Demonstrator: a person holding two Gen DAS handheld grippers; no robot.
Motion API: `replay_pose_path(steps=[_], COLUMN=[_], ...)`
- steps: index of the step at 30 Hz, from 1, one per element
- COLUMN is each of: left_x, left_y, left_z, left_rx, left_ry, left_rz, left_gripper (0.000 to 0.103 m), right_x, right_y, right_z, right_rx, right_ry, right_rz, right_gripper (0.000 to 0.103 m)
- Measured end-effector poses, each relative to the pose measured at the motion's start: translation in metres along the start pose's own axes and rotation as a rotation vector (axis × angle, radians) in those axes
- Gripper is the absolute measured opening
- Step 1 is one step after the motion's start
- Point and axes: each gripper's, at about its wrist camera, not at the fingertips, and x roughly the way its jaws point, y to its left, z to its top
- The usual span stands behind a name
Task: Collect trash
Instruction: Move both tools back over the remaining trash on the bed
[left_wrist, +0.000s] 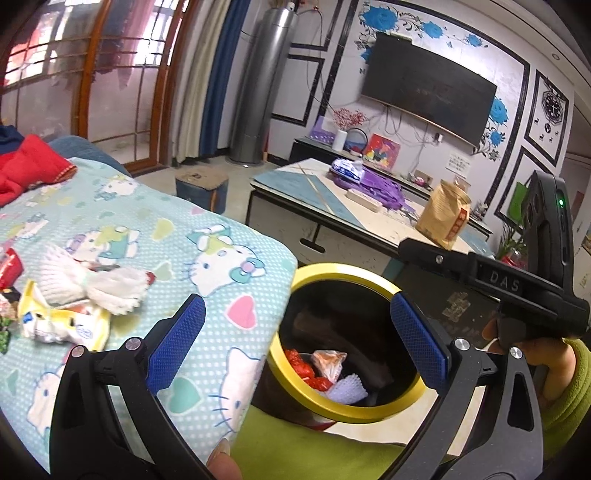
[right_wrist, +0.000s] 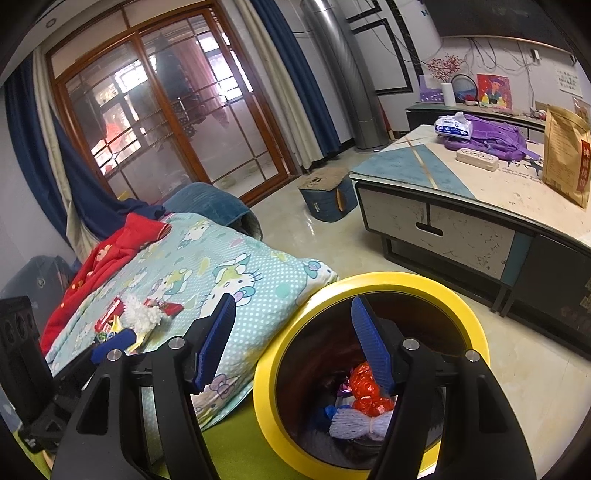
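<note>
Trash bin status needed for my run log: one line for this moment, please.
left gripper: open | right gripper: open | yellow-rimmed trash bin: holds wrappers | blanket: wrappers remain

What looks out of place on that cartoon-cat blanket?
A small heap of litter lies on the blanket: white foam netting, a yellow wrapper and red wrappers. It looks odd because similar scraps already sit inside the yellow-rimmed bin right beside it.

A low tabletop (right_wrist: 436, 173) stood across the floor, carrying a purple bag (right_wrist: 487, 142) near its far edge, a white power strip (right_wrist: 476, 158) just in front of it, and a brown paper bag (right_wrist: 567, 158) upright toward the right edge. A dark television (left_wrist: 428, 88) hung on the wall behind. A small blue stool (right_wrist: 327, 197) sat on the floor off the tabletop's left corner.
</note>
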Motion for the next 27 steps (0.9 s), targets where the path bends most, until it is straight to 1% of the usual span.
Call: replay_pose_path(steps=[13, 27], left_x=[-0.026, -0.057], left_y=[0.023, 0.047], left_z=[0.004, 0.006], left_rx=[-0.048, -0.085], left_ry=[-0.058, -0.129], left_rz=[0.072, 0.156], left_gripper=[0.092, 0.092], right_x=[-0.003, 0.001], right_y=[0.028, 0.067], right_z=[-0.004, -0.014], right_rx=[-0.081, -0.195], right_ry=[-0.016, 0.007], right_rz=[0.026, 0.07], right_gripper=[0.066, 0.067])
